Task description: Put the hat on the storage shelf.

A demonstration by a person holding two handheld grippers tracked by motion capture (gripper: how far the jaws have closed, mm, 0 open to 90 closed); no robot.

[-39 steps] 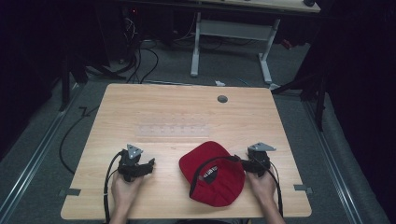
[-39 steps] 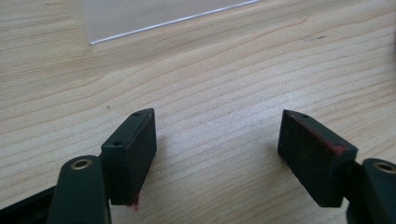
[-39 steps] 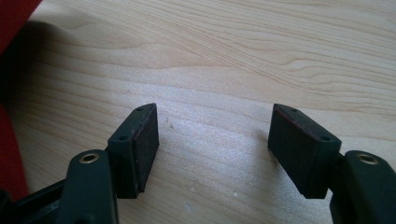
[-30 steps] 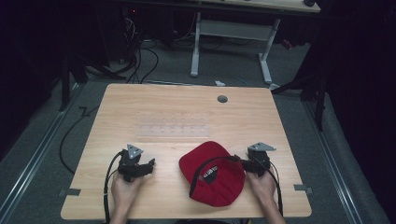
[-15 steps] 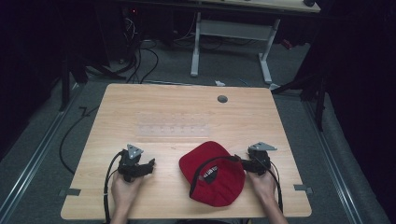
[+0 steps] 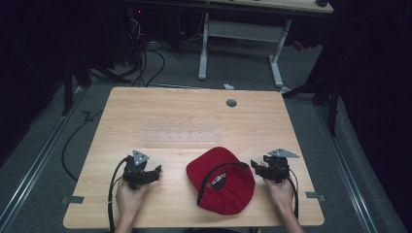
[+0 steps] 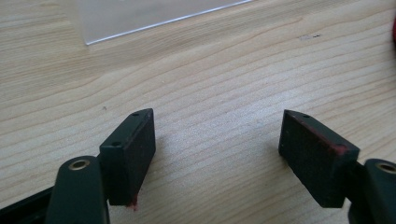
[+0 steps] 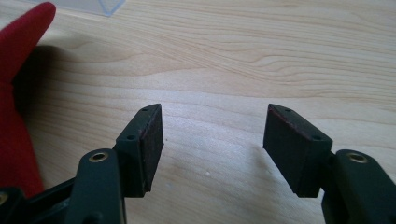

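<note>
Left gripper (image 6: 156,171): held in left hand (image 6: 130,196) at near-left of table (image 6: 160,111), jaws apart over bare wood, gripping nothing. Red cap (image 6: 221,180): resting on table between both grippers, near front edge. Clear plastic sheet (image 6: 180,135): lying flat behind cap. Right gripper (image 6: 254,166): just beside cap's right side, jaws apart, gripping nothing, cap edge at left of right gripper view.

red cap (image 6: 221,180), dark strap and label, flat on table near front edge.
</note>
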